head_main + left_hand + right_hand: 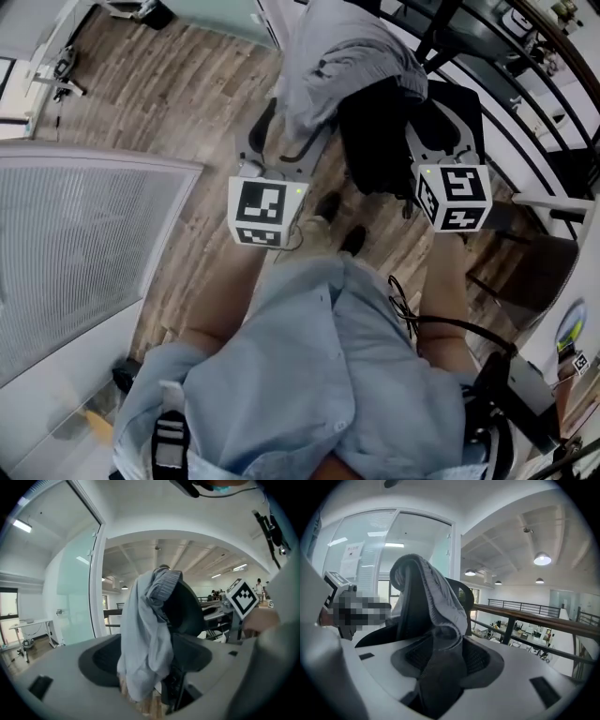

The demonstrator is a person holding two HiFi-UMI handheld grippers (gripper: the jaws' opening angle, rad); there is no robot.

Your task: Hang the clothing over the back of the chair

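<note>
A grey garment (342,61) lies draped over the top of a black office chair's back (375,145). My left gripper (286,141) sits at the garment's left side and is open. In the left gripper view the cloth (145,639) hangs down loose between the wide jaws of that gripper (150,672), in front of the chair (187,611). My right gripper (441,117) is open at the chair's right side. In the right gripper view the garment (436,606) falls over the chair back (405,620), with a dark fold sagging between the spread jaws of that gripper (445,672).
A wood floor (178,94) runs under the chair. A white ribbed panel (75,253) fills the left. A black railing (525,84) runs along the right, with a brown seat (525,272) below it. My light blue shirt (309,375) fills the bottom.
</note>
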